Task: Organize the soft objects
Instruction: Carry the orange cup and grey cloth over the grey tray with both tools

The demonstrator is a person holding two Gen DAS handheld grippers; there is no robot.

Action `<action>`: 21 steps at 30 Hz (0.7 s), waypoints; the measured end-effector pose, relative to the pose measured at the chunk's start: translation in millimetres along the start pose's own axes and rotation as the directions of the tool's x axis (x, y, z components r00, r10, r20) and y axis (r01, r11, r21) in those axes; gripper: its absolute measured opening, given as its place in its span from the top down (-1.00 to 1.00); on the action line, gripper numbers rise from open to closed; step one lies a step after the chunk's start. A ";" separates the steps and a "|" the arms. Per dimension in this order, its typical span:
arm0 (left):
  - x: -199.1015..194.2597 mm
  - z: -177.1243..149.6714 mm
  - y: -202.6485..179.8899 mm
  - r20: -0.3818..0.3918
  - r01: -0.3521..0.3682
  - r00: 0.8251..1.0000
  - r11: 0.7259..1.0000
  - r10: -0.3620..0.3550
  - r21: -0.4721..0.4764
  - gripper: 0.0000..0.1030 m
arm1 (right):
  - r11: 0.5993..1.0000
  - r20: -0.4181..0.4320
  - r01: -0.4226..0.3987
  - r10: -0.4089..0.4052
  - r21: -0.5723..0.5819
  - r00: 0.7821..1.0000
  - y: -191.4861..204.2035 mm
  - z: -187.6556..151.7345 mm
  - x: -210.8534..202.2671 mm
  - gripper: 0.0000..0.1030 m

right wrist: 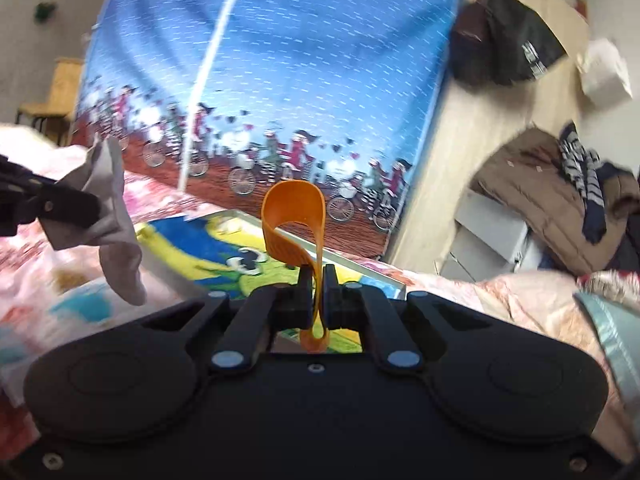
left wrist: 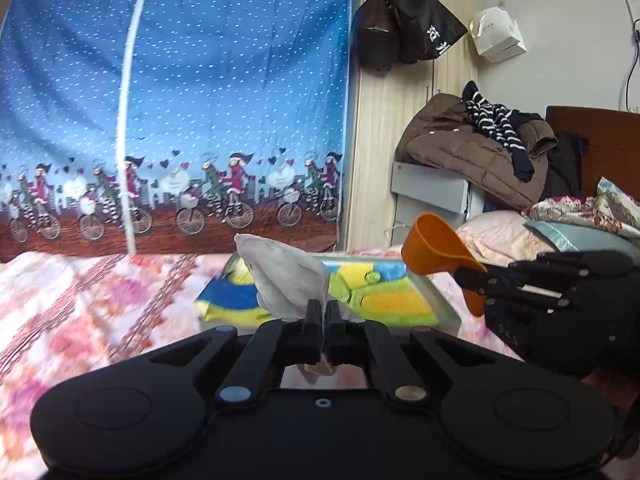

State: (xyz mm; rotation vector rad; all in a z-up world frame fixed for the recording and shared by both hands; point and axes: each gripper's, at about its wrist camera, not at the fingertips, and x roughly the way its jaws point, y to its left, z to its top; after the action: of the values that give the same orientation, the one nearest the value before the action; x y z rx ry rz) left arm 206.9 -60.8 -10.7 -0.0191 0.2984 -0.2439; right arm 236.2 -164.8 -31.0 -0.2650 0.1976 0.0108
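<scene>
My left gripper (left wrist: 321, 307) is shut on a crumpled grey-white cloth (left wrist: 286, 276), held above the bed. The same cloth (right wrist: 108, 216) shows at the left of the right wrist view, pinched by the left gripper's black fingers (right wrist: 60, 204). My right gripper (right wrist: 318, 276) is shut on a soft orange looped band (right wrist: 294, 216) that stands up between its pads. In the left wrist view that orange band (left wrist: 438, 252) curls like a cup at the tip of the right gripper (left wrist: 476, 276). Below both lies a shallow tray with a colourful picture base (left wrist: 384, 292) (right wrist: 224, 248).
The bed is covered by a pink floral quilt (left wrist: 80, 300). A blue fabric wardrobe with bicycle print (left wrist: 200, 100) stands behind it. To the right are a wooden cabinet with hanging bags (left wrist: 400, 28), a pile of coats (left wrist: 472, 148) on grey boxes, and pillows (left wrist: 580, 220).
</scene>
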 end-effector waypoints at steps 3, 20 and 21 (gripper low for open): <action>48.0 13.9 -2.1 0.005 0.012 1.000 1.000 -0.012 0.009 0.98 | 0.995 -0.029 0.015 -0.012 0.099 1.000 -19.5 -9.2 43.6 1.00; 249.1 9.6 2.3 -0.139 -0.069 0.989 0.995 0.059 -0.074 0.98 | 0.940 -0.189 0.001 0.067 0.341 0.980 -65.7 -84.2 148.5 0.99; 251.1 7.2 4.7 -0.162 -0.068 0.985 0.994 0.054 -0.082 0.98 | 0.941 -0.204 0.004 0.070 0.338 0.976 -62.3 -86.3 151.3 0.98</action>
State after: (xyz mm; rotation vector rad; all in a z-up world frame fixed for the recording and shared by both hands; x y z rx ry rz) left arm 442.8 -116.9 -76.6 -0.0773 0.4681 -0.1717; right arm 370.2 -249.8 -126.0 0.0815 0.4133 -0.0181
